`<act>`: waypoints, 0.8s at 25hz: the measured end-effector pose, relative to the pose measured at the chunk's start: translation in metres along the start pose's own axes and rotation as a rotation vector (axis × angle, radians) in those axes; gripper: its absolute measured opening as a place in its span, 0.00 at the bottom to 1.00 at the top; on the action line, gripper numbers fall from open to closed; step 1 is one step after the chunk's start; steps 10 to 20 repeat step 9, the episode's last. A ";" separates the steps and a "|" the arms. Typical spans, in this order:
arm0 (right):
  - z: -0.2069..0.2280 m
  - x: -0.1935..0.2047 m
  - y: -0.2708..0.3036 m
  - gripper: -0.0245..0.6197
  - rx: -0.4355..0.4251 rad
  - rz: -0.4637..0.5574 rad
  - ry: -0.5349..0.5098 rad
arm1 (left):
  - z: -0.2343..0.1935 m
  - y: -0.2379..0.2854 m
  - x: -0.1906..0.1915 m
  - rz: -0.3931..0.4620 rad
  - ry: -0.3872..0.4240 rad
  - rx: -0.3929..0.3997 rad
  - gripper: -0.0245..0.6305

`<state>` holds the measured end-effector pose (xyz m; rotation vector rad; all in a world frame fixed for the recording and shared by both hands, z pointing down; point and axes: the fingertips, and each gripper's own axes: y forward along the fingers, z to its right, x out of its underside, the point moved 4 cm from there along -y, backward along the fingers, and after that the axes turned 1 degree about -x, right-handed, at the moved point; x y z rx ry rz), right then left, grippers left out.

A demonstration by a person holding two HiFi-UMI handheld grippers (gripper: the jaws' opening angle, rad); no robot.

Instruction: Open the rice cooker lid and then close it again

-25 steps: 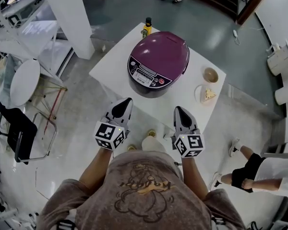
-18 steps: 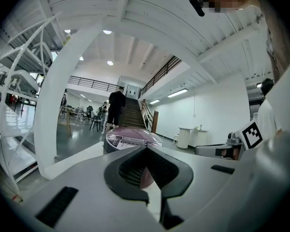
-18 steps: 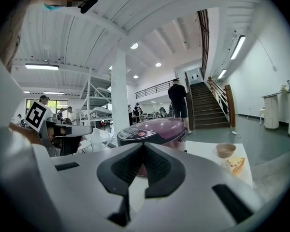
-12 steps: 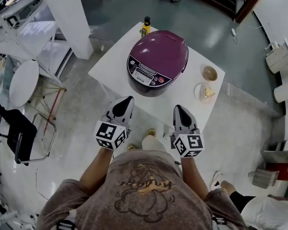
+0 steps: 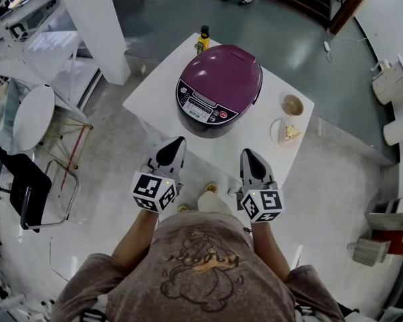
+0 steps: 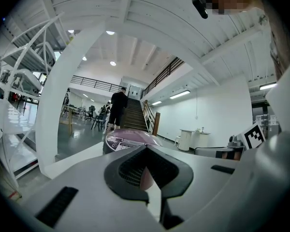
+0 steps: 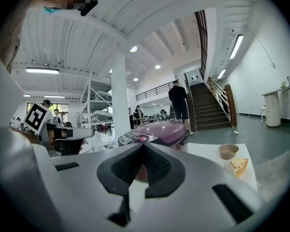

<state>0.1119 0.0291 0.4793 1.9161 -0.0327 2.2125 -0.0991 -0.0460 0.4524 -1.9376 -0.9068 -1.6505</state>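
Observation:
A purple rice cooker (image 5: 221,86) with its lid down stands in the middle of a white table (image 5: 158,102), its control panel facing me. My left gripper (image 5: 176,141) and right gripper (image 5: 247,153) hover side by side over the table's near edge, short of the cooker and apart from it. Both are shut with nothing between the jaws. The left gripper view looks past the left gripper (image 6: 146,148) to the rice cooker (image 6: 130,140) straight ahead. Beyond the right gripper (image 7: 143,145), the rice cooker (image 7: 159,129) sits slightly to the right.
A dark bottle with a yellow label (image 5: 203,39) stands at the table's far edge. At the table's right lie a small brown bowl (image 5: 293,104) and a plate with a cake slice (image 5: 287,132). A white pillar (image 5: 97,19), a round table (image 5: 33,115) and a black chair (image 5: 23,180) stand to the left.
A person crossing the floor at the lower right has left the view. Both grippers have stayed where they were, still shut.

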 end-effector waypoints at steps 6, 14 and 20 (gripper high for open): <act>0.003 -0.002 0.003 0.04 -0.003 0.001 0.005 | -0.001 0.002 -0.001 0.002 0.002 -0.010 0.07; 0.004 -0.003 0.005 0.04 -0.008 0.002 0.003 | -0.002 0.002 0.000 0.000 -0.004 -0.017 0.07; 0.004 -0.003 0.005 0.04 -0.008 0.002 0.003 | -0.002 0.002 0.000 0.000 -0.004 -0.017 0.07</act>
